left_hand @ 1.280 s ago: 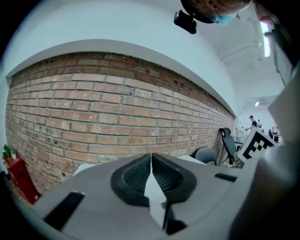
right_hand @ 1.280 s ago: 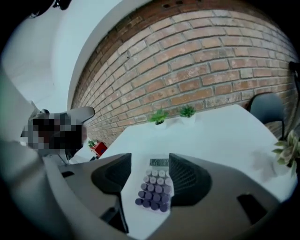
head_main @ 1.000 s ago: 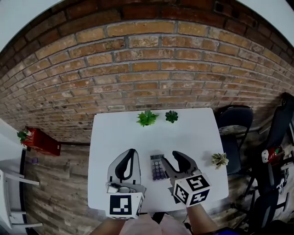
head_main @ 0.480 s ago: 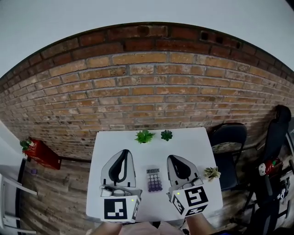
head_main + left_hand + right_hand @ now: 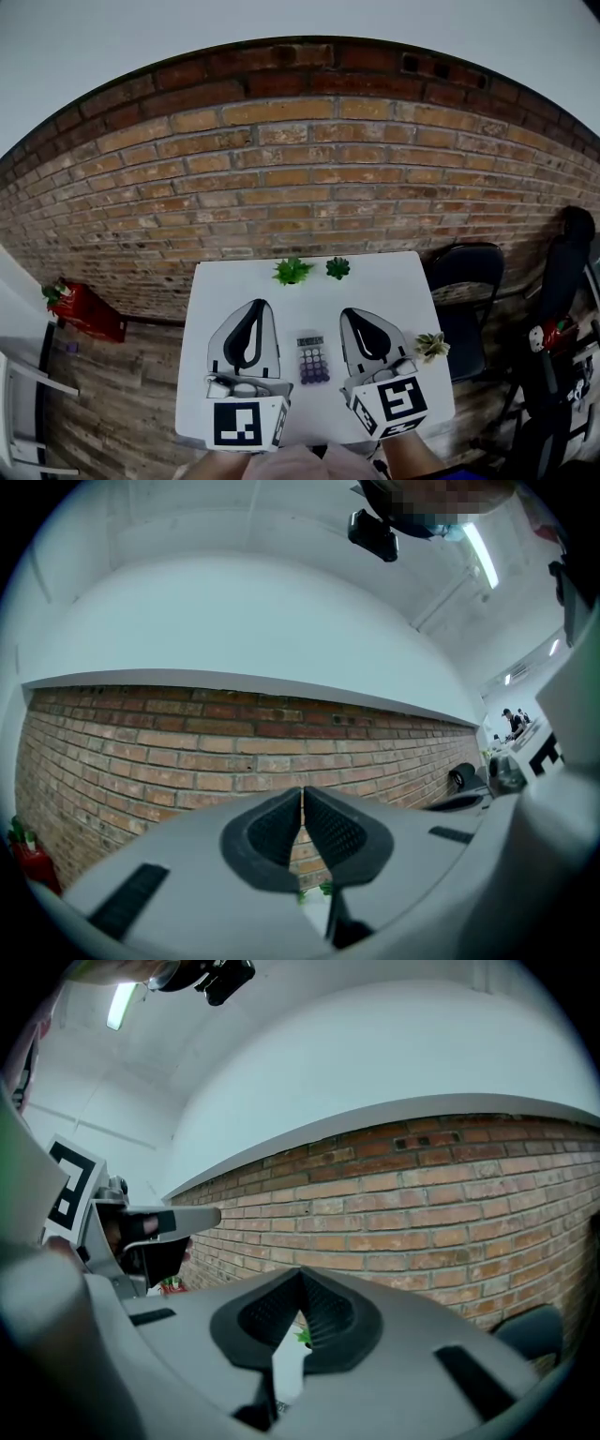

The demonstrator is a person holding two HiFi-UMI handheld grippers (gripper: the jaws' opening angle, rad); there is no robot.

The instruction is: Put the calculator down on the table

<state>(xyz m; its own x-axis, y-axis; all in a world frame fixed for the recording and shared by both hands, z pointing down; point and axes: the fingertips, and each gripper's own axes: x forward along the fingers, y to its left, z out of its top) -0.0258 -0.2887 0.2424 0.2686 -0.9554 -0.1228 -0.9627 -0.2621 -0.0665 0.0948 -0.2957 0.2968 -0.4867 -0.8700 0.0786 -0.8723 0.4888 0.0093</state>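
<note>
Calculator [image 5: 313, 359] lies flat on the table [image 5: 394, 281], between the 2 grippers, touching neither. Left gripper [image 5: 256, 307] has its jaws pressed together with nothing in them. Right gripper [image 5: 351, 315] is the same: tips closed, empty. Both point toward the brick wall [image 5: 300, 178]. Green plant [image 5: 292, 271] and dark plant [image 5: 337, 268] sit at the far edge, pale plant [image 5: 431, 346] at the right edge.

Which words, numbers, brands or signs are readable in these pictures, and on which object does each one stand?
No text is readable in any view.
The calculator: the print on its keys is too small to read.
The cube on the left gripper, and the one on the right gripper: black-and-white square markers only, no letters or numbers.
</note>
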